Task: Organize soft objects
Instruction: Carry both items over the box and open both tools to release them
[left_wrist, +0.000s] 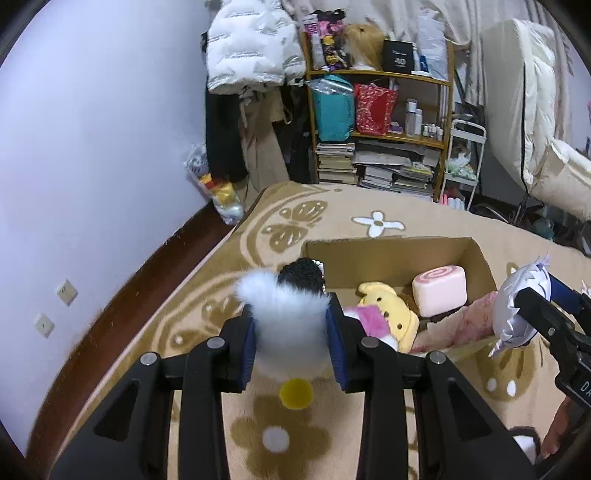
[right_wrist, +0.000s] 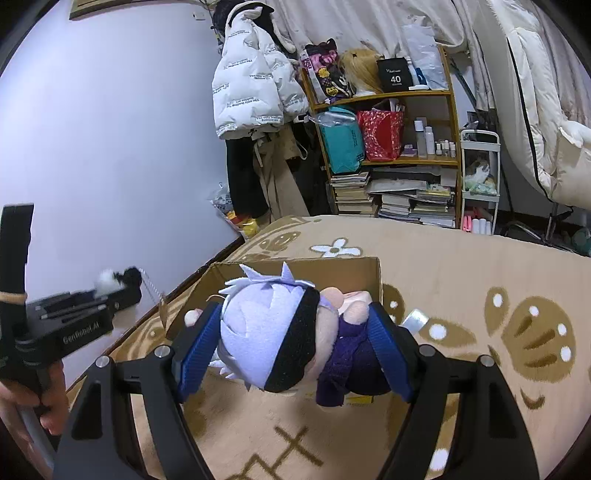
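Doll lies crosswise in right tongs; left tongs grip fluffy toy.

My left gripper covers the middle of the fluffy white toy, so its shape stays unclear; the black curly part may belong to it. The plush doll hides most of the cardboard box from my right wrist. The frame's edge crops my left hand.
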